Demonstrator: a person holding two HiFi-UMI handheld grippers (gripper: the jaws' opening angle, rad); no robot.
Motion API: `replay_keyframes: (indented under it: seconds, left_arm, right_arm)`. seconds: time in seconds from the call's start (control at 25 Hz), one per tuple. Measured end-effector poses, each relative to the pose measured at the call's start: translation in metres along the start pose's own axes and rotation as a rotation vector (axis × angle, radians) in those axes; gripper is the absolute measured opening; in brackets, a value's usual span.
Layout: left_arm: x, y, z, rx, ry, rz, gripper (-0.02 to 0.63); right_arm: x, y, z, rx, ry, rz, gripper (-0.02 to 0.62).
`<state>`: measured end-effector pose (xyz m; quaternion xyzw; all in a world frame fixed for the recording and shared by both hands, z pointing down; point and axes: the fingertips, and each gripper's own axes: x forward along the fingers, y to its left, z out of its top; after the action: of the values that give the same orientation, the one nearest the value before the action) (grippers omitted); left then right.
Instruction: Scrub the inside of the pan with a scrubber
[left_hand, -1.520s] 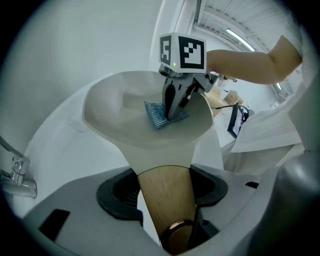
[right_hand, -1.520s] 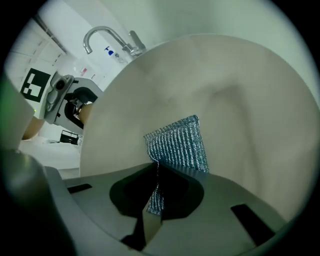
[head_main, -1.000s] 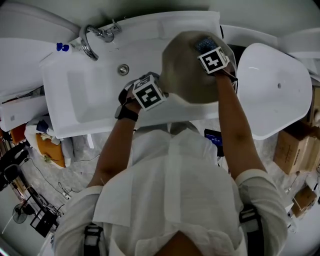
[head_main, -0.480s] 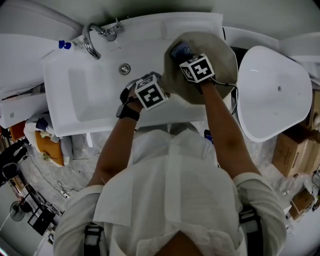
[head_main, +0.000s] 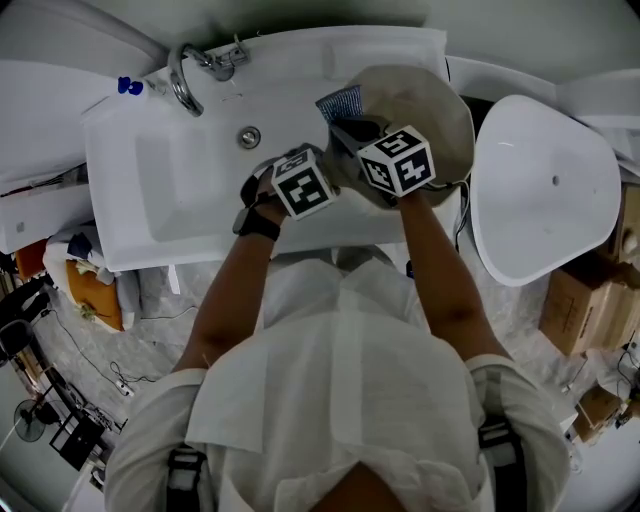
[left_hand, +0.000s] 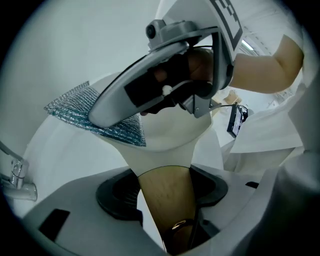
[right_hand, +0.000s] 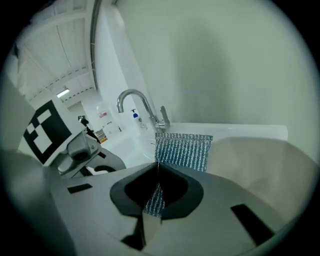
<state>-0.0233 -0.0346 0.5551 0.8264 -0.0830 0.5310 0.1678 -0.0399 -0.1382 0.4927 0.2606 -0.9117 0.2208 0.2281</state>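
Scrubber (head_main: 340, 102) moved left, pinched between right fingers (right_hand: 150, 227).

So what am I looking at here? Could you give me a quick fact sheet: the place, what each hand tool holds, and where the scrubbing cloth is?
Place: white sink with a curved chrome tap
Left gripper: shut on the wooden handle of a beige round pan
Right gripper: shut on a blue-silver mesh scrubber
Scrubber position: at the pan's rim on the tap side; contact unclear
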Motion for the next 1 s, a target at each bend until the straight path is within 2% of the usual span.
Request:
replay_keyframes:
  seconds: [0.24,0.48,0.64,0.72,0.84,1.0]
  left_arm:
    - [0.001,0.0,0.0,-0.006,0.001,0.008,0.278]
    - [0.0,-0.001,0.002,-0.008,-0.002,0.005,0.276]
    - [-0.001,0.002,0.001,-0.002,0.003,0.002,0.276]
    - [-0.001,0.002,0.002,0.004,0.003,-0.002,0.278]
    - [0.0,0.001,0.002,0.001,-0.003,-0.005,0.278]
    - [0.0,0.002,0.003,-0.001,-0.003,-0.003,0.278]
  right_arm:
    - [0.016,-0.046,0.023,-0.078,0.054,-0.136,0.017]
    - [-0.002,-0.129,0.04,-0.02,0.082,-0.371,0.018]
    - [-0.013,-0.149,0.04,-0.004,0.086,-0.443,0.018]
    - [-0.006,-0.137,0.041,0.004,0.06,-0.382,0.018]
    - [0.009,-0.102,0.039,0.009,0.046,-0.219,0.018]
    - [0.018,-0.039,0.024,-0.004,0.086,0.021,0.018]
